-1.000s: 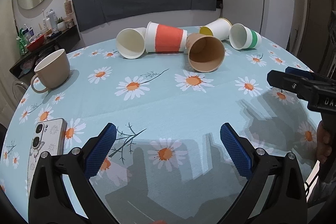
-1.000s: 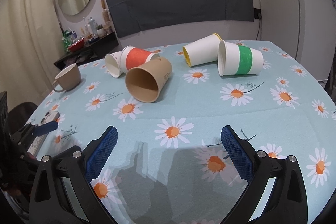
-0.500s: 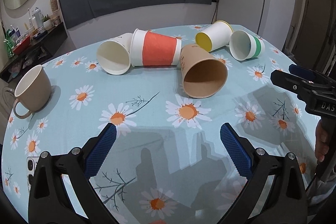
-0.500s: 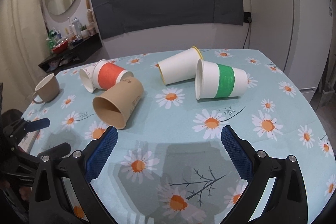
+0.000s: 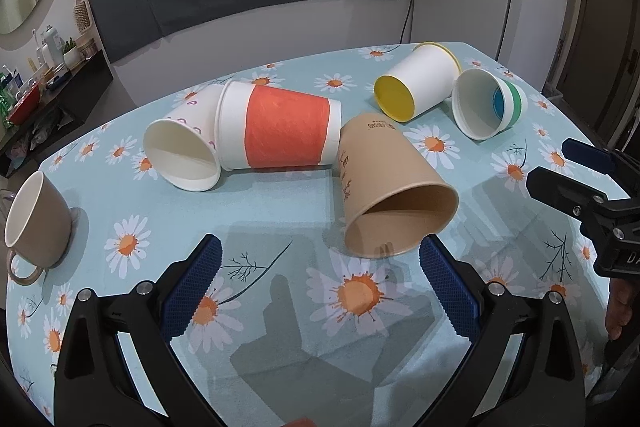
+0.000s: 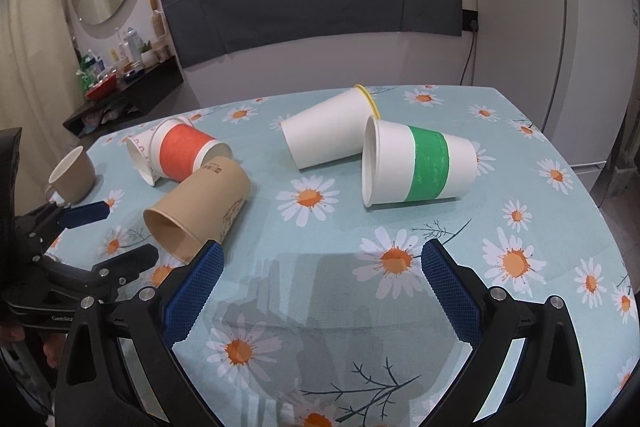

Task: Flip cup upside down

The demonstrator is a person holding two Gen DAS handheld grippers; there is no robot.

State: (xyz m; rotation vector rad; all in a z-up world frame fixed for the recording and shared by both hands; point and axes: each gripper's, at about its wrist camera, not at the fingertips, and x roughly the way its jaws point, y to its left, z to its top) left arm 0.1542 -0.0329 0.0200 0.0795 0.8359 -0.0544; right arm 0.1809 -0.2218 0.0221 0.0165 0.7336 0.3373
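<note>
Near the lower centre of the left wrist view, the left claw is held with its blue pads wide apart and nothing between them, aimed at the brown paper cup that lies on its side on the daisy-patterned surface. The cup's open mouth faces the camera, just beyond the right pad, so the spread seems chosen to take the rim or wall from either side. Behind it, at frame centre, an orange-banded cup lies across, its base end close against the brown cup, and a plain white cup rests against its other end. Toward the upper right, a yellow-lined cup and a green-banded cup are also tipped over, while a beige mug stands upright at the left edge. In the right wrist view, the right claw is likewise parted and empty, low in the frame, pointed toward the green-banded cup. Since every paper cup lies sideways, none is judged to be flipped yet; the brown cup is probably the first target, being nearest the left claw.
</note>
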